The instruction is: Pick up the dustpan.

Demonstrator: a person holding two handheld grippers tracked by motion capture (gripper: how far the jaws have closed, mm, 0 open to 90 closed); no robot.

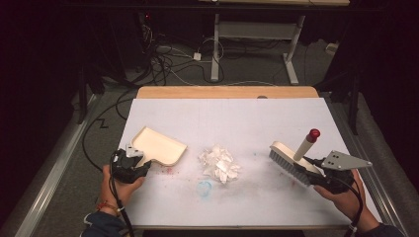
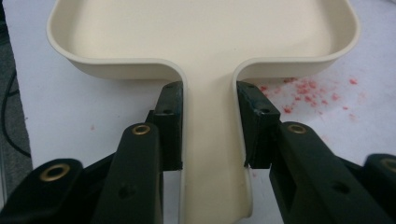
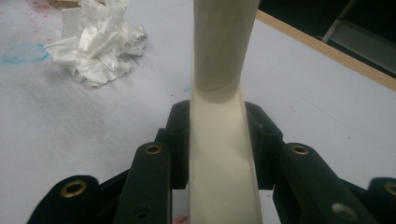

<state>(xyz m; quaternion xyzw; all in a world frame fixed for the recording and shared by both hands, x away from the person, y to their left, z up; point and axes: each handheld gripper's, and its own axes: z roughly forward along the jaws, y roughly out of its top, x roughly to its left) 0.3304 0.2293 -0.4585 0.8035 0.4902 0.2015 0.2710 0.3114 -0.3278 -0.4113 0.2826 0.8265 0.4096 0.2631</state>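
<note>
Currently, you are clamping the dustpan (image 2: 205, 42) handle in the left gripper (image 2: 209, 126) and the brush (image 1: 291, 160) in the right gripper (image 3: 218, 140), flanking the crumpled paper (image 1: 219, 163) for sweeping.

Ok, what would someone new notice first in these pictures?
Probably the crumpled white tissue in the middle of the table. Left of it, the left gripper clamps the cream dustpan by its handle; right of it, the right gripper holds the brush with its red-tipped handle.
</note>
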